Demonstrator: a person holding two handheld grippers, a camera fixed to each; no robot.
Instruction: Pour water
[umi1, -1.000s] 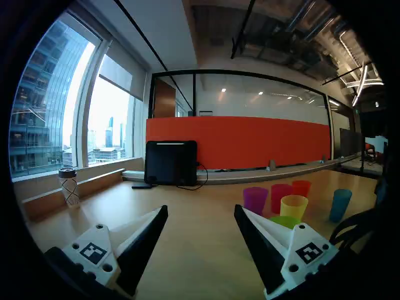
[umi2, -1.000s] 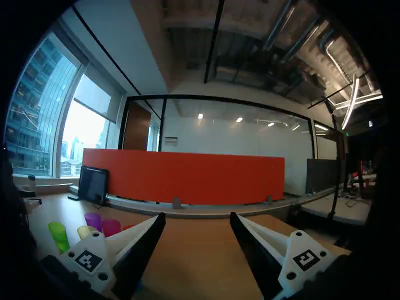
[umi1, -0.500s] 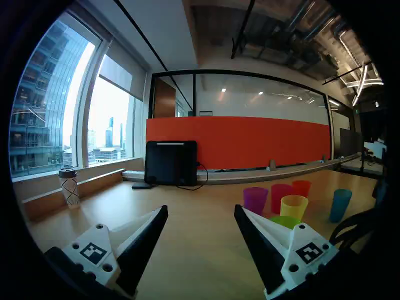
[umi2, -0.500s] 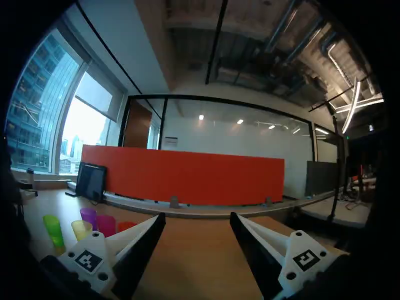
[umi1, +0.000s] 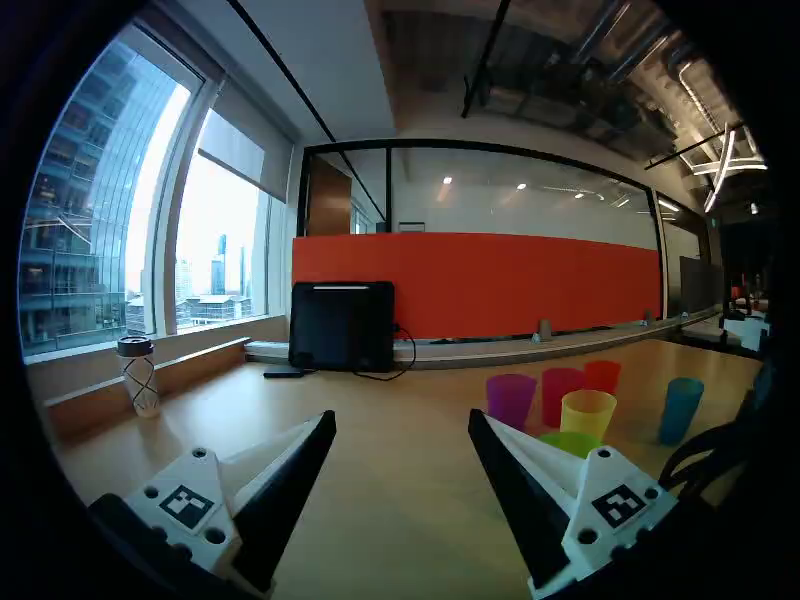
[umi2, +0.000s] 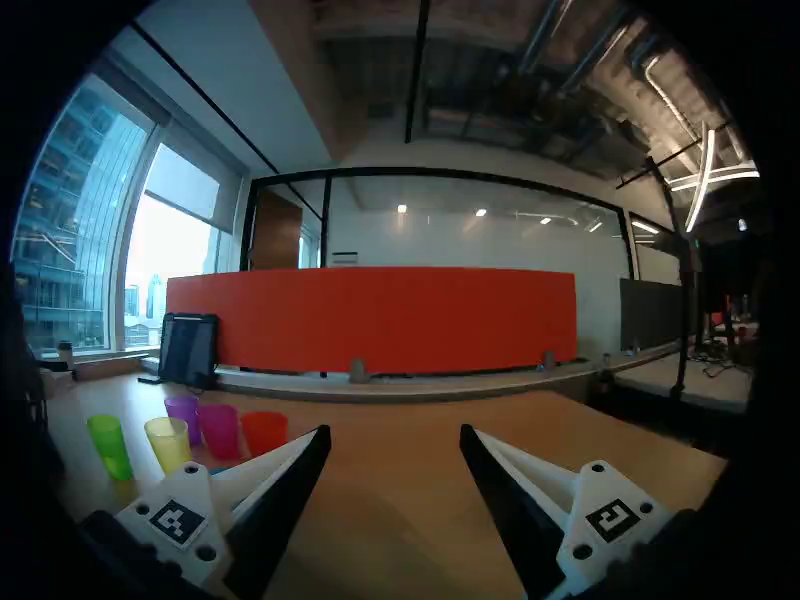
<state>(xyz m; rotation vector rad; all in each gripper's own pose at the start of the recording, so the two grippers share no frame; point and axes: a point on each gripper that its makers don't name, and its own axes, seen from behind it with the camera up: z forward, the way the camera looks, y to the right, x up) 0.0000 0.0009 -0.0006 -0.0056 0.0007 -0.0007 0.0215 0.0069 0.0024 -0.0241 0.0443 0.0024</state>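
Gaping wide with nothing between them, the jaws of the left gripper (umi1: 400, 455) hang over a bare stretch of wooden table (umi1: 400, 400). Just past its right-hand finger, at the lower right of the left gripper view, six cups stand in a loose cluster. They are a purple cup (umi1: 511, 400), a pink cup (umi1: 560, 393), a red cup (umi1: 602, 376) and a yellow cup (umi1: 588, 413). A blue cup (umi1: 681, 409) is set a little apart toward the right edge. Only the rim of the green cup (umi1: 568, 441) peeks past the finger that blocks it. Farther back, at centre, one black monitor (umi1: 342, 326) stands before an orange partition (umi1: 480, 283). At left, a single lidded tumbler (umi1: 138, 374) sits on the window ledge.

The right gripper (umi2: 395, 455) also has its jaws spread, holding nothing. In the right gripper view the cups sit at lower left, beside the left-hand finger. Green, yellow, purple, pink and red make five plainly counted. A sliver of blue (umi2: 228, 467) behind that finger is possibly the sixth.
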